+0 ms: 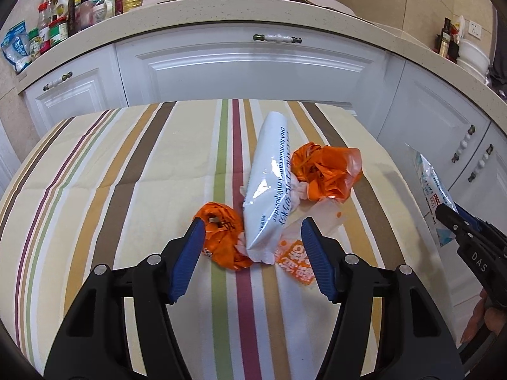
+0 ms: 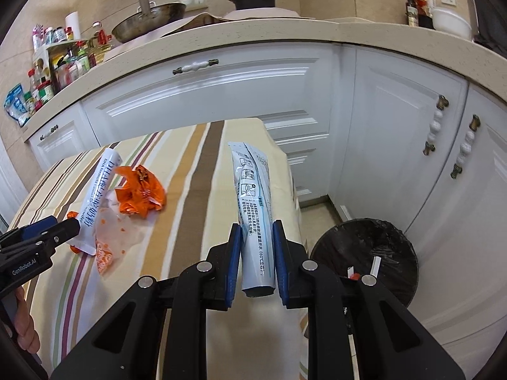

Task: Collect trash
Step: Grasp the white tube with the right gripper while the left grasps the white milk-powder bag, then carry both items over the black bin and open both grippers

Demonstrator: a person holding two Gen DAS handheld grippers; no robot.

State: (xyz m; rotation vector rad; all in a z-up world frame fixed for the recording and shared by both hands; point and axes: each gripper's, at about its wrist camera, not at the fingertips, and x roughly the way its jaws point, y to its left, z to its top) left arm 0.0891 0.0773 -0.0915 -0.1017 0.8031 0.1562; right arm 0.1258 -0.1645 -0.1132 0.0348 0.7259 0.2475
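A long white-and-blue foil sachet is clamped in the right gripper; carrying right to the black-lined round bin is needed. The left gripper, jaws wide, hovers over the crumpled orange wrappers on the striped tablecloth.

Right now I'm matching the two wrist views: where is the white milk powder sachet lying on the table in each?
Left wrist: sachet at centre, just beyond the open left gripper.
Right wrist: sachet at left, beside the left gripper.
Shared landmark: the crumpled orange wrapper right of it.
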